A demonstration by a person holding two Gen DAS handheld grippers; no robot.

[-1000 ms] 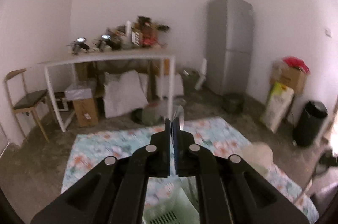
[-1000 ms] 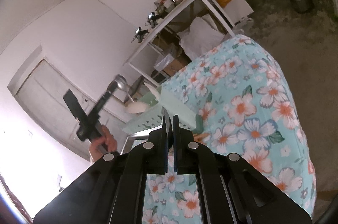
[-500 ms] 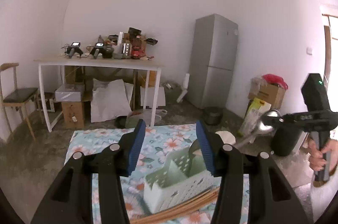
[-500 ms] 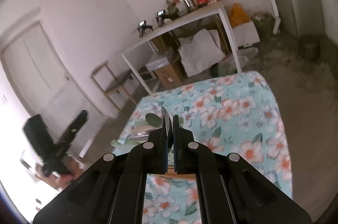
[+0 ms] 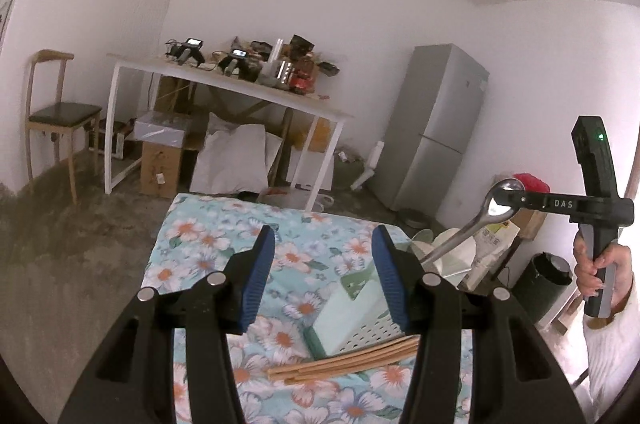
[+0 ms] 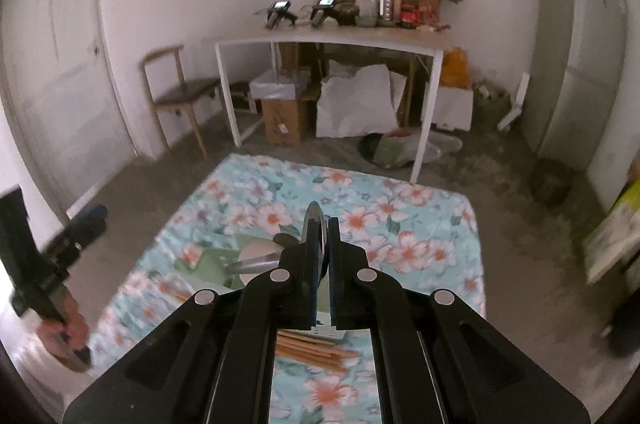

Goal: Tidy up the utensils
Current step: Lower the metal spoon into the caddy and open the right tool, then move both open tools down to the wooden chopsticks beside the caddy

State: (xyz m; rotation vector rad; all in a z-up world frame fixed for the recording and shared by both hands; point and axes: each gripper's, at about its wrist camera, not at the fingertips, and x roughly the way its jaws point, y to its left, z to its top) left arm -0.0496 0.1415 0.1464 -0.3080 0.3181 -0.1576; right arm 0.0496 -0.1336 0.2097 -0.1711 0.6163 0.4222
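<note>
My left gripper (image 5: pixel 324 264) stands open over the floral tablecloth (image 5: pixel 208 244), with nothing between its blue pads. Just beyond and below it is a pale green perforated basket (image 5: pixel 352 320), and a bundle of wooden chopsticks (image 5: pixel 344 364) lies against its near side. At the right a person's hand holds my right gripper (image 5: pixel 520 202), shut on a metal spoon (image 5: pixel 498 206) whose handle slants down towards the basket. In the right wrist view that gripper (image 6: pixel 325 236) pinches the spoon (image 6: pixel 313 224) edge-on, above the basket (image 6: pixel 212 262) and chopsticks (image 6: pixel 312 348). The left gripper (image 6: pixel 94 216) shows blurred at the left.
Something white and rounded (image 5: pixel 452 244) sits in the basket. Behind the low table stand a cluttered white table (image 5: pixel 240 92), boxes, a wooden chair (image 5: pixel 60 116), a grey fridge (image 5: pixel 440 128) and a black bin (image 5: pixel 544 280). A door (image 6: pixel 60 64) is at the left.
The left gripper, shut on a metal utensil a second ago, has opened and now holds nothing. Both views have swung across the room. The right gripper has rolled upright and stays shut.
</note>
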